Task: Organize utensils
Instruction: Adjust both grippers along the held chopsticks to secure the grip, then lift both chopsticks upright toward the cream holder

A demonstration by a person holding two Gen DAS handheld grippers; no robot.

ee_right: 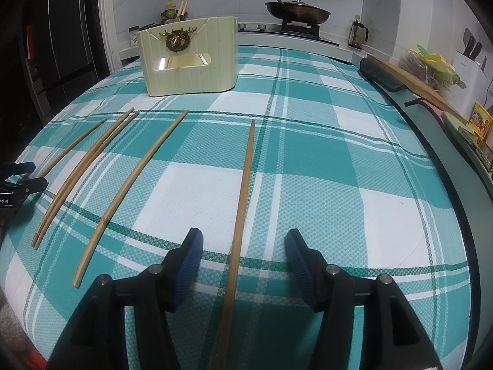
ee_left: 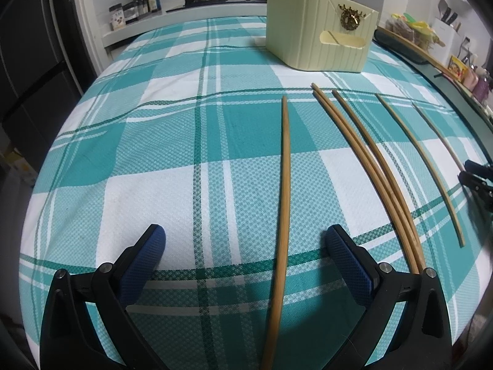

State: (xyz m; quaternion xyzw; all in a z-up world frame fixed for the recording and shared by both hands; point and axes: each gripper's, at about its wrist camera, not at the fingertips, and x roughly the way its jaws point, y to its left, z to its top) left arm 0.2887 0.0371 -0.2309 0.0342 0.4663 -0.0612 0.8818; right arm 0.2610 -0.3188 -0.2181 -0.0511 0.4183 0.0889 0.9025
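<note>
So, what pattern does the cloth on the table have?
The tablecloth has a teal and white plaid pattern with thin dark green lines, clearest in the right wrist view.

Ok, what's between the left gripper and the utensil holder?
Left wrist view: one bamboo chopstick lies between the open jaws of the left gripper; past its tip, only bare checked tablecloth up to the utensil holder.

Matt woven cloth [ee_left: 191, 160] covers the worktop, a teal-and-white check with a fine waffle texture. Smooth pale wood, the chopsticks [ee_left: 285, 185] at mid frame, faintly satin. Upper centre, the holder [ee_left: 311, 30] looks like ribbed cream plastic, semi-matt, with a shiny brassy metal ornament [ee_left: 349, 18]. At the bottom, jaws of matt black plastic, pads [ee_right: 192, 265] of ridged blue rubber, bright steel pins. Upper right in the right view, a dark glossy pan [ee_right: 297, 12].
</note>
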